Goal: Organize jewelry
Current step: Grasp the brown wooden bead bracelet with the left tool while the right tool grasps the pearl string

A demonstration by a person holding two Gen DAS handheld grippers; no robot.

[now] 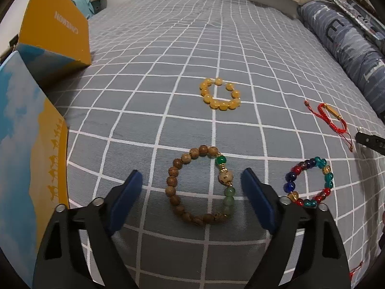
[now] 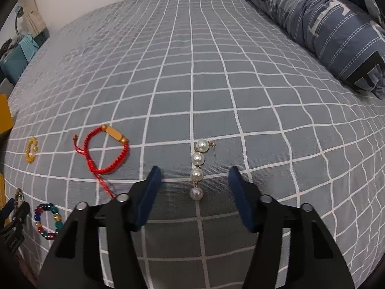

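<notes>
The left gripper (image 1: 191, 183) is spread wide and holds nothing; between its blue pads lies one wooden bead bracelet (image 1: 201, 185) on the checked bed (image 1: 168, 48). The right gripper (image 2: 192, 179) is likewise released, flanking one pearl earring (image 2: 198, 168) of four pearls. Four bracelets in all: the wooden one, a multicoloured glass one (image 1: 310, 183) just right of it, a yellow one (image 1: 220, 94) farther off, and a red cord one (image 1: 333, 118) near the rolled quilt (image 1: 349, 45). Two box parts (image 1: 55, 31) stand at left, cut by the frame edge.
</notes>
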